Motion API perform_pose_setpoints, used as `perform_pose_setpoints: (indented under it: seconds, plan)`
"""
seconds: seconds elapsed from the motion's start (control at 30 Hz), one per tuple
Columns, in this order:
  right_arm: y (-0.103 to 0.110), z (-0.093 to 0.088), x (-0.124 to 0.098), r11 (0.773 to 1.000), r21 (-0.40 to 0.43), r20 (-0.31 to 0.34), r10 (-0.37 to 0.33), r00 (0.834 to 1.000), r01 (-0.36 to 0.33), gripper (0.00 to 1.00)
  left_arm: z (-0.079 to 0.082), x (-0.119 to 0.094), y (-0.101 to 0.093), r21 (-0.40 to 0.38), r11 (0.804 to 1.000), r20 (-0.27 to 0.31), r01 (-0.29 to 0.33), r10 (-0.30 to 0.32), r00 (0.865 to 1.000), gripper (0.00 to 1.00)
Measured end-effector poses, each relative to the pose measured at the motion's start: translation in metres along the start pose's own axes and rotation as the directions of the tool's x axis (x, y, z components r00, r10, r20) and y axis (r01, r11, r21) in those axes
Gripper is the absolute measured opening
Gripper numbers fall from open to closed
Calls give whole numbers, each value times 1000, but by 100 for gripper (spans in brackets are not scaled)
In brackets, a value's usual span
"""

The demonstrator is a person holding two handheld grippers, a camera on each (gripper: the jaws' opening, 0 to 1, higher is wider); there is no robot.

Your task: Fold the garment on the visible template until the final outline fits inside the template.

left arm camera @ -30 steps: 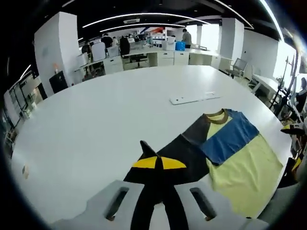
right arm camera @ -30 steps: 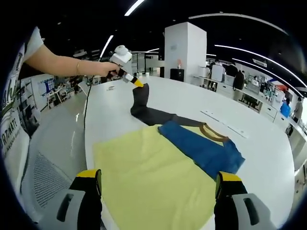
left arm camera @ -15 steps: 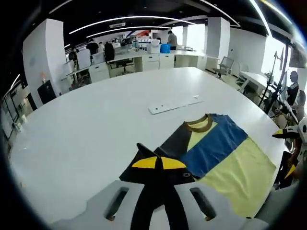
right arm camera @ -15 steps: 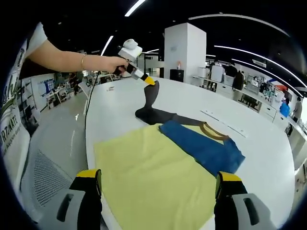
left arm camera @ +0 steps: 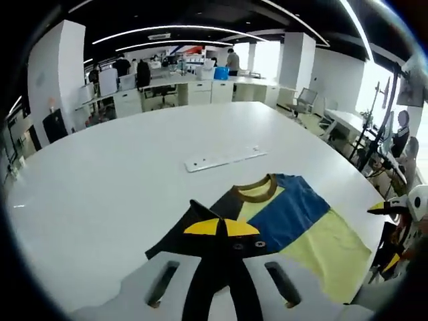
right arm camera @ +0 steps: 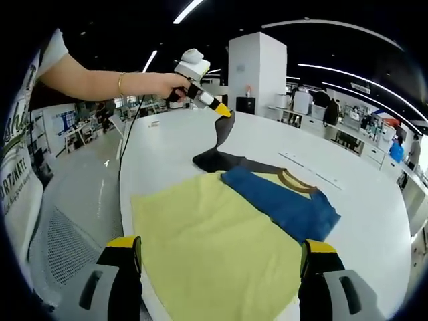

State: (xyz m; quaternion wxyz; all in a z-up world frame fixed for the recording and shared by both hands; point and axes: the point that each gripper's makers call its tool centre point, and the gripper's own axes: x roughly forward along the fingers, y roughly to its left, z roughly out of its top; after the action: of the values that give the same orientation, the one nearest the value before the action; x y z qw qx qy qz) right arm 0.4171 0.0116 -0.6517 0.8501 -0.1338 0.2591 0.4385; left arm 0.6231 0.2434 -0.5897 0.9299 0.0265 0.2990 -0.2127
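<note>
On the white worktop point(right arm camera: 167, 150) the garment point(right arm camera: 221, 241) lies spread, one blue sleeve point(right arm camera: 281, 204) folded across it. The left gripper point(right arm camera: 224, 114) pinches the dark sleeve point(right arm camera: 217, 144) aloft; the right gripper point(right arm camera: 221, 267) waits wide apart. Most folds remain.

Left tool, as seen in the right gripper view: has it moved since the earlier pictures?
Yes. The left tool, shut on the dark sleeve, has travelled rightward toward the white pillar, lifting the sleeve over the shirt.
</note>
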Motion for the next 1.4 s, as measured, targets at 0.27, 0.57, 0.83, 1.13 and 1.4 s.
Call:
perform_pose_setpoints:
  seconds: [0.27, 0.57, 0.83, 1.13, 1.4]
  plan:
    - [-5, -1, -1, 1000, 8, 2, -22, 1000, 22, 99, 17, 8, -16, -16, 1000, 17, 12, -12, 1000, 0]
    - [-2, -1, -1, 1000, 20, 12, -18, 1000, 17, 99, 28, 23, -46, 0, 996, 11, 88, -88, 996, 0]
    - [-5, -2, -6, 1000, 22, 15, -17, 1000, 16, 99, 39, 38, -78, 45, 987, 12, 157, -158, 987, 0]
    - [-11, -8, -12, 999, 23, 1, -35, 999, 35, 99, 45, 52, -108, 74, 973, 5, 220, -221, 975, 0]
    - [-10, -15, -14, 999, 34, -11, -35, 999, 35, 99, 47, 68, -133, 71, 964, 12, 258, -259, 966, 0]
